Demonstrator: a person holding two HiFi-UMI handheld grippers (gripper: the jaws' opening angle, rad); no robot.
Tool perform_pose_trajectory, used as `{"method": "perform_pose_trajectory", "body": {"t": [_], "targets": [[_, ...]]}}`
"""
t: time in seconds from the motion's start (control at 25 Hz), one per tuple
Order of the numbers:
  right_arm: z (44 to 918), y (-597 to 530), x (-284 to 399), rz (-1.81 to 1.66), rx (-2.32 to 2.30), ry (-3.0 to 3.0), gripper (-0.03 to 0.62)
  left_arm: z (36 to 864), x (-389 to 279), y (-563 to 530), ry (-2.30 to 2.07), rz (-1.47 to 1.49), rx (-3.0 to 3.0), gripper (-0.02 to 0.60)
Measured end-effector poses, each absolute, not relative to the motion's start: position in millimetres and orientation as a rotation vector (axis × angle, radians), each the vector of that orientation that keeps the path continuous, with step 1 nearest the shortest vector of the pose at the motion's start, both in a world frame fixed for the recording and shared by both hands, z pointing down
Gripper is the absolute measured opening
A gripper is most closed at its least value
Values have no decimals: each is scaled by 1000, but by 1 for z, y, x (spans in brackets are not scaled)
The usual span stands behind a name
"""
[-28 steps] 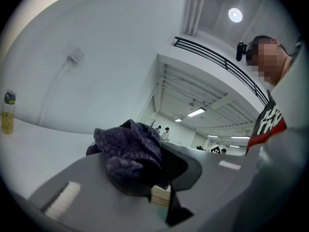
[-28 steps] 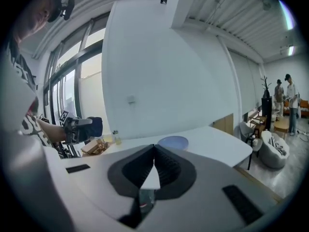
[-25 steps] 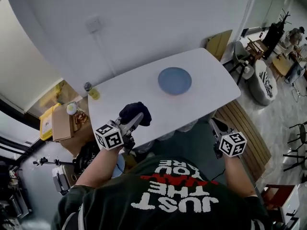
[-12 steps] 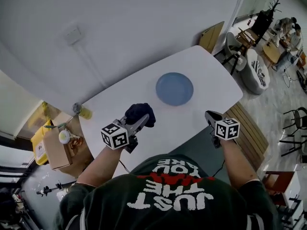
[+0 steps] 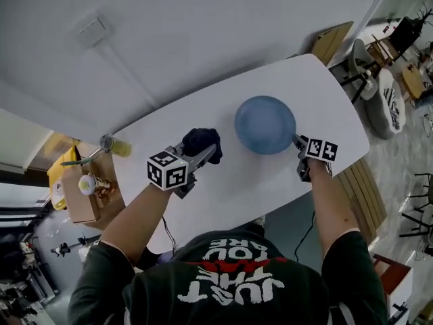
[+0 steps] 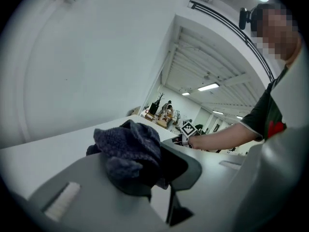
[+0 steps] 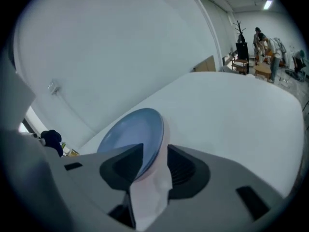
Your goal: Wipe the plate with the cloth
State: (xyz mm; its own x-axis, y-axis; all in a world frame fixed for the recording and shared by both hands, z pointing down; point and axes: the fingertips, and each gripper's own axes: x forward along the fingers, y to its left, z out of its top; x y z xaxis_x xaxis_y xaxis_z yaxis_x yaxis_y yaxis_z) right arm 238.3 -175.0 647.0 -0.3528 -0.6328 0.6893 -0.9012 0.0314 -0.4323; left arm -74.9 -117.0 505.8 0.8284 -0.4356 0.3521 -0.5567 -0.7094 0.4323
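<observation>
White table (image 5: 223,181), mostly bare. Blue plate (image 5: 265,124) sits right of centre, with clear surface all round (least on the far side). Right gripper (image 5: 296,141) is at its near-right rim; its jaws have just been opening and now stand wide astride the rim, not pinching. Left gripper (image 5: 211,152) is clamped on the dark cloth (image 5: 200,139), just left of the plate, so the wipe path likely runs rightward.

Round blue plate (image 5: 265,124) on the white surface (image 5: 226,181); beside it, crumpled cloth (image 5: 201,141) (dark navy knit) in left claw (image 5: 208,152)
</observation>
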Motion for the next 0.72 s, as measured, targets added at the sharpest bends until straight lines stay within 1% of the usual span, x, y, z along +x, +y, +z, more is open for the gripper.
{"method": "perform_pose_trajectory", "body": {"t": [0.16, 0.24, 0.36, 0.52, 0.72], "targets": [[674, -202, 223, 1249, 1500, -2050, 135, 522, -57, -145, -714, 408, 2461, 51], [679, -209, 218, 1207, 1488, -2055, 94, 531, -40, -162, -693, 456, 2446, 52], [680, -213, 218, 1180, 1507, -2033, 68, 556, -10, -191, -692, 577, 2401, 51], [681, -202, 216, 1129, 1525, -1970, 29, 612, 22, -224, -736, 781, 2248, 51], [682, -193, 201, 1105, 1504, -1971, 29, 666, 35, -238, -784, 1043, 2185, 51]]}}
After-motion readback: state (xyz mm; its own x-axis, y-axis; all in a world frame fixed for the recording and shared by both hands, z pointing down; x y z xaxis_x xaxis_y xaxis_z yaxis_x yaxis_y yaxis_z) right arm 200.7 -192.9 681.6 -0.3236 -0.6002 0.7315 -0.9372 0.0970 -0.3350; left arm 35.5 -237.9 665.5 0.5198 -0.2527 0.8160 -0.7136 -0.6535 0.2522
